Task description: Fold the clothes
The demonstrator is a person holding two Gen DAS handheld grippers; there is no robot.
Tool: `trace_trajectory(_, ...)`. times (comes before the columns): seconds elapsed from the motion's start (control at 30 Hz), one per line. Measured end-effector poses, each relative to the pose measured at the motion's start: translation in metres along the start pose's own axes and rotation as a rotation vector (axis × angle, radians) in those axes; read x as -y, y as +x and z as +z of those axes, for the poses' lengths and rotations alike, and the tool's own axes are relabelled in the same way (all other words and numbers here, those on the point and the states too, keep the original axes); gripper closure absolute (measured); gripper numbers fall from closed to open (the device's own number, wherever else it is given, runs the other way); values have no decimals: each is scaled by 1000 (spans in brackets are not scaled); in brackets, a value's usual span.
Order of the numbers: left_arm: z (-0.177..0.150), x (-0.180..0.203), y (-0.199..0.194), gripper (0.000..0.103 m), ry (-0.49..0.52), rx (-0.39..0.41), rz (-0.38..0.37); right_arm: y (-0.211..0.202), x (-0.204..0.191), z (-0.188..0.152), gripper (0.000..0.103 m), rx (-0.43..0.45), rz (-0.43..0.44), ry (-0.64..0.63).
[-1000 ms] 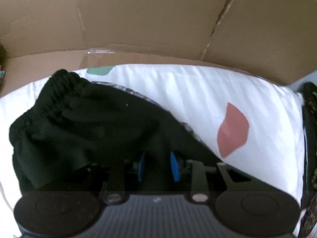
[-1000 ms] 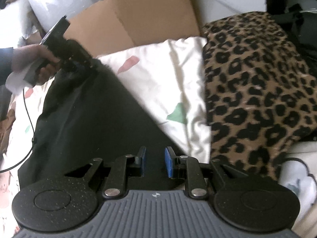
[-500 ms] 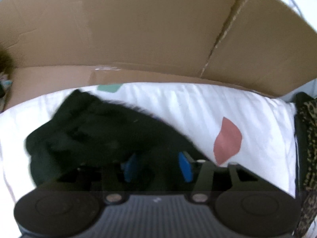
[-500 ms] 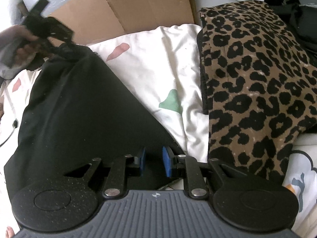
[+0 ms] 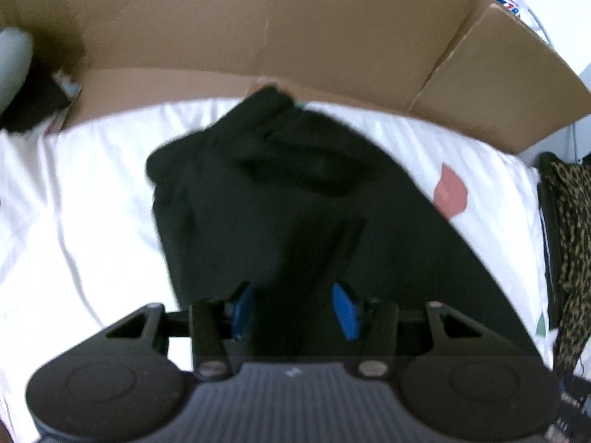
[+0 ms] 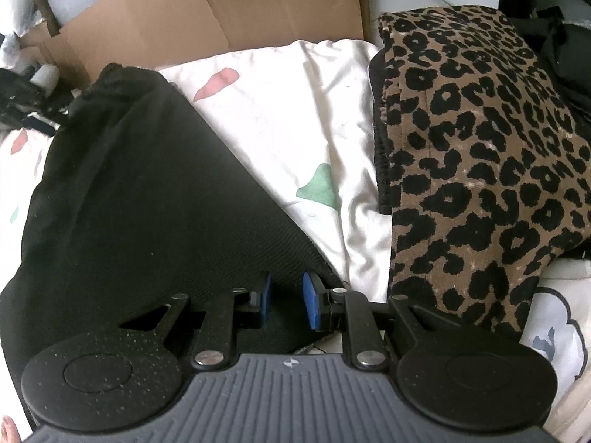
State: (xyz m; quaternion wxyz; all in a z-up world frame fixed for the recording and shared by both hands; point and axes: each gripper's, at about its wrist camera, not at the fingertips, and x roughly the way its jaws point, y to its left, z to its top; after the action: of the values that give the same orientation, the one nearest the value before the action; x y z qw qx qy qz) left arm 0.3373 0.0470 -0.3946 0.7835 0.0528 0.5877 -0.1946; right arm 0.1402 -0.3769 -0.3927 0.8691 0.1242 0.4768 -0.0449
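A black garment (image 5: 280, 199) lies on the white patterned sheet (image 5: 92, 192), its bunched waistband end toward the cardboard. My left gripper (image 5: 293, 310) hovers over the garment, open, with its blue pads wide apart and nothing held between them. In the right wrist view the same black garment (image 6: 140, 199) spreads out to the left, and its near corner runs between the blue pads of my right gripper (image 6: 287, 301), which stands shut on that fabric.
Flattened brown cardboard (image 5: 295, 26) stands along the far edge of the sheet. A leopard-print cloth (image 6: 480, 155) lies to the right of the garment, with white sheet (image 6: 295, 110) between them. Dark clutter (image 6: 22, 96) sits at the far left.
My left gripper opened and let go of the waistband end, which dropped onto the sheet, and then pulled back. The garment now lies slack. My right gripper kept its hold on the corner.
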Motion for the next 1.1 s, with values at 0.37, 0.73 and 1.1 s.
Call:
trace_trajectory(0.37, -17, -54, 34, 58, -75, 27, 18, 8, -16, 7, 72, -59, -39, -150)
trace_trajectory(0.73, 7, -72, 16, 55, -115, 93, 82, 10, -17, 5, 72, -61, -43, -168)
trace_trajectory(1.1, 27, -80, -1, 90, -174, 143, 57, 10, -18, 7, 71, -79, -39, -178)
